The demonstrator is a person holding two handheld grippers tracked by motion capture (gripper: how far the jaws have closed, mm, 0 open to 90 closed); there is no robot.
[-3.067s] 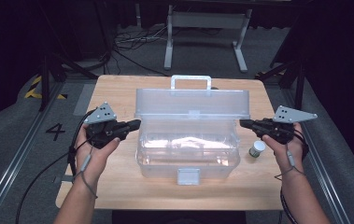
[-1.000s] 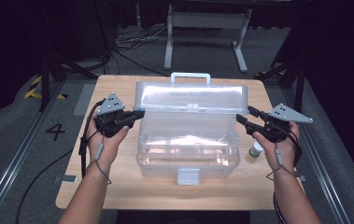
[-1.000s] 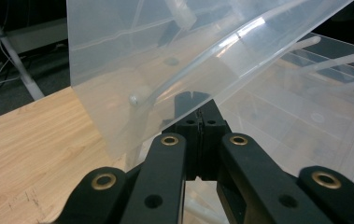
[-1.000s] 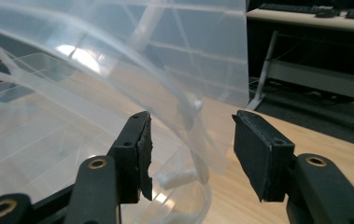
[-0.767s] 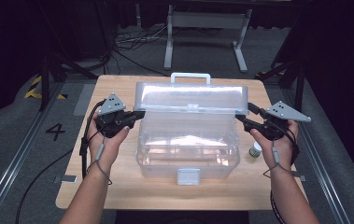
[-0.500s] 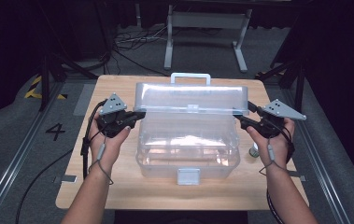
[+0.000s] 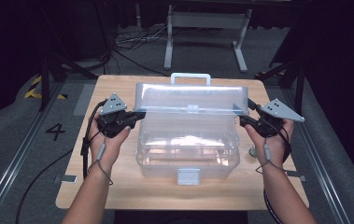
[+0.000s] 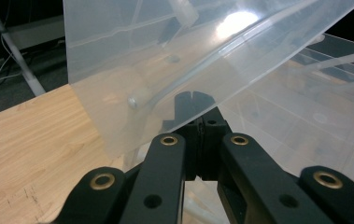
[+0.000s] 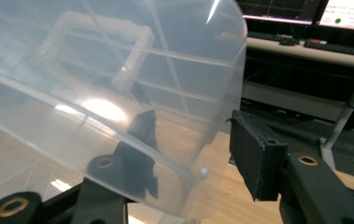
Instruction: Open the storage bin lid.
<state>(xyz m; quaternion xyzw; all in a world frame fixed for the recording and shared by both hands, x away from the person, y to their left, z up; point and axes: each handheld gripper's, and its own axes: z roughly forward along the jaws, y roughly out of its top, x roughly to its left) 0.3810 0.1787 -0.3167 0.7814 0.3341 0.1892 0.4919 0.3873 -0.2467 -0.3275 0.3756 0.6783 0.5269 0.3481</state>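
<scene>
A clear plastic storage box sits mid-table, its lid hinged at the back and hanging half raised over it. My left gripper is shut at the lid's left end. In the left gripper view the closed tips lie under the lid's edge and show through it. My right gripper is at the lid's right end. Its jaws have just been closing and straddle the lid's edge. One finger is behind the plastic and the other pad stands off it.
A small jar stands on the wooden table just right of the box, under my right hand. The box's white latch faces the front edge. Its handle points to the back. Dark floor, cables and a stand lie beyond.
Since the oldest frame both grippers have moved in to the lid's ends, and the lid has swung forward over the box. In the last second the right gripper edged in and tilted.
</scene>
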